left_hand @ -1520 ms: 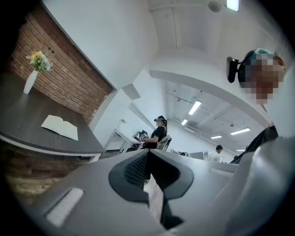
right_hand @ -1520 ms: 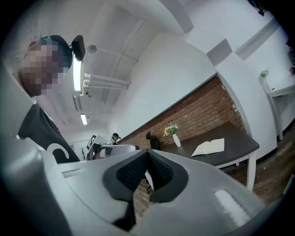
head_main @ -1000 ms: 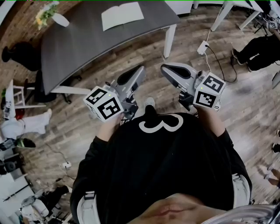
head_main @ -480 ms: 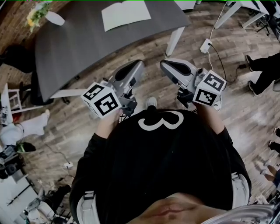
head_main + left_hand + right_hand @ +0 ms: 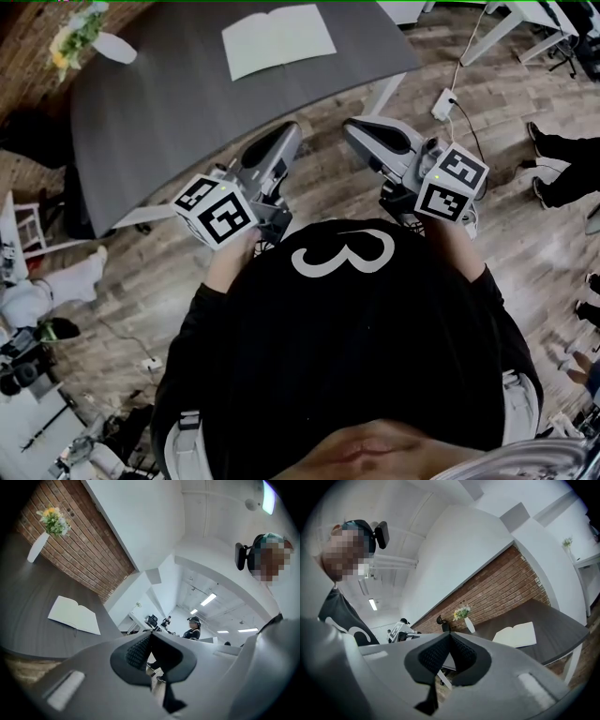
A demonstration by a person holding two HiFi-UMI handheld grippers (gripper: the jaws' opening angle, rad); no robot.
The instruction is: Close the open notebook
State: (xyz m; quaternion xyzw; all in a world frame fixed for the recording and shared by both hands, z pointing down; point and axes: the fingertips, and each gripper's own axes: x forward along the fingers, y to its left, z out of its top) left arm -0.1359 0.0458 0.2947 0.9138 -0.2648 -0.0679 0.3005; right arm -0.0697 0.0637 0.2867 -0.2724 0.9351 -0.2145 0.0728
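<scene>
An open white notebook (image 5: 278, 39) lies flat on the dark grey table (image 5: 178, 103), toward its far side. It also shows in the left gripper view as a notebook (image 5: 74, 614) and in the right gripper view as a notebook (image 5: 516, 634). My left gripper (image 5: 286, 139) is held level near the table's front edge, its jaws shut with nothing between them. My right gripper (image 5: 356, 131) hangs beside it over the wooden floor, jaws shut and empty. Both are well short of the notebook.
A white vase with yellow flowers (image 5: 94, 37) stands at the table's far left corner. A white table leg (image 5: 389, 89) stands ahead of the right gripper. A power strip and cable (image 5: 442, 101) lie on the floor at right, near a seated person's legs (image 5: 562, 159).
Both grippers and I have moved toward the table; the table and notebook now sit closer and lower in the head view. The jaws stayed shut.
</scene>
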